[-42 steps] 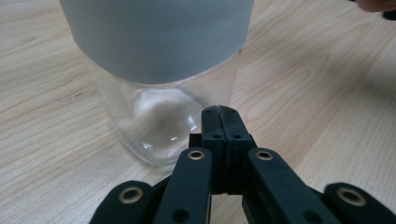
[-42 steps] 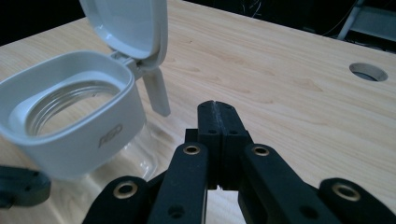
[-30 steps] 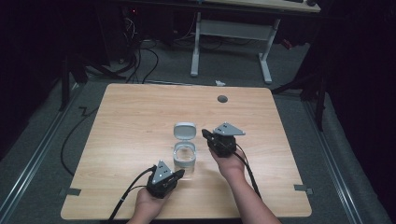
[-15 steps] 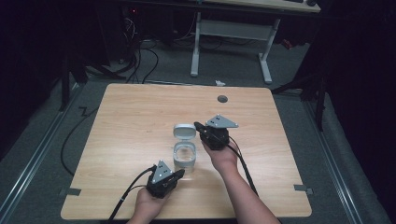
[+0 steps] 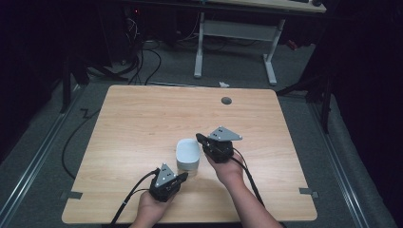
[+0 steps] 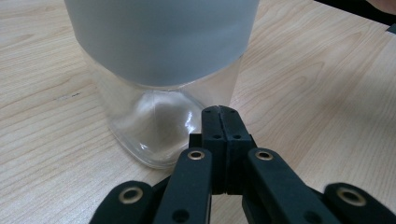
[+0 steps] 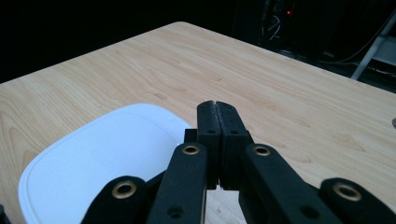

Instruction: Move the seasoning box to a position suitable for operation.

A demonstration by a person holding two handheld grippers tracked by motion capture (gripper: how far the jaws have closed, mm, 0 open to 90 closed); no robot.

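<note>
A clear plastic container [image 5: 187,159] stands upright on the near half of the table, about midway between left and right. It is squarish with rounded corners, its see-through walls [image 6: 159,126] narrowing a little toward the base. A white lid [image 5: 187,151], rounded-square and frosted at the sides, sits level on top of it, covering the opening [image 7: 93,158].

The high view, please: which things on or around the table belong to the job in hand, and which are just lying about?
In the job:
clear container
white lid
left gripper
right gripper

Lying about:
table's cable hole
second desk's white legs
floor cables
</note>
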